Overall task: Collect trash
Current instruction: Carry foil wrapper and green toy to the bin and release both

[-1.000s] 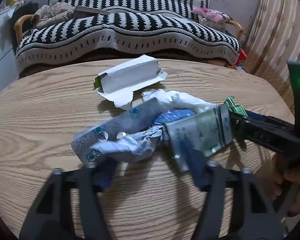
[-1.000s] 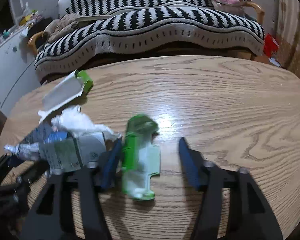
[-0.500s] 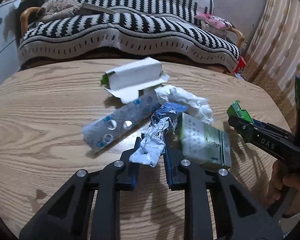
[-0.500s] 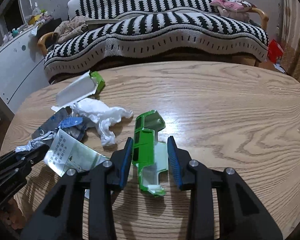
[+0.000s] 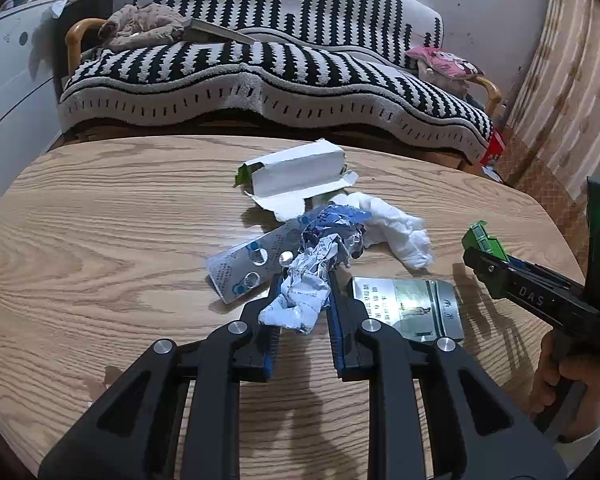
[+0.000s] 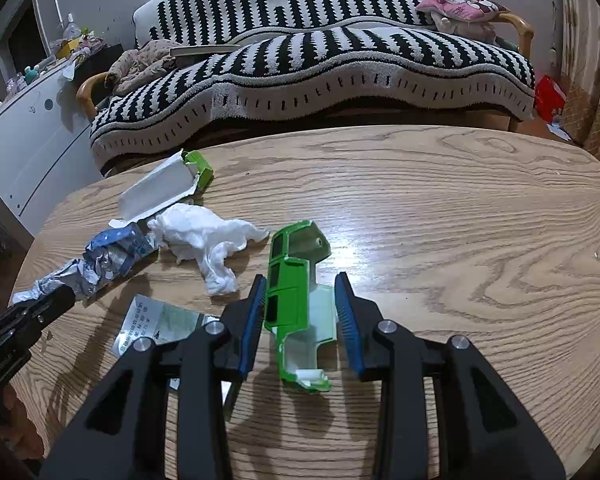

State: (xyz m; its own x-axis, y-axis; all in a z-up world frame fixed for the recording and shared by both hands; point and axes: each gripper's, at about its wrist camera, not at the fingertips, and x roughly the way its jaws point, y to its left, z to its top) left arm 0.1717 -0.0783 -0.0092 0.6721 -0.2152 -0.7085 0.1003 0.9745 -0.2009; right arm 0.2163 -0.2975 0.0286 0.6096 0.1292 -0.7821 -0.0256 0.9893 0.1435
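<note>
My left gripper (image 5: 302, 280) is shut on a crumpled blue-and-white wrapper (image 5: 308, 284) and holds it above the round wooden table (image 5: 80, 240). The wrapper also shows in the right wrist view (image 6: 100, 260). My right gripper (image 6: 300, 284) is shut on a green-and-white plastic package (image 6: 296, 292), lifted off the table. On the table lie a silver blister pack (image 5: 246, 268), a white crumpled tissue (image 5: 396, 228), an open white carton with a green end (image 5: 296, 176) and a folded printed leaflet (image 5: 408, 308).
A black-and-white striped sofa (image 5: 260, 68) stands behind the table, with clothes and a pink cushion (image 5: 444, 60) on it. A white cabinet (image 6: 32, 128) is at the left. A red item (image 6: 550, 96) lies on the floor at the right.
Both grippers closed on their items, the left on the wrapper and the right on the green package, and have lifted and drawn back. The leaflet now lies flat on the table.
</note>
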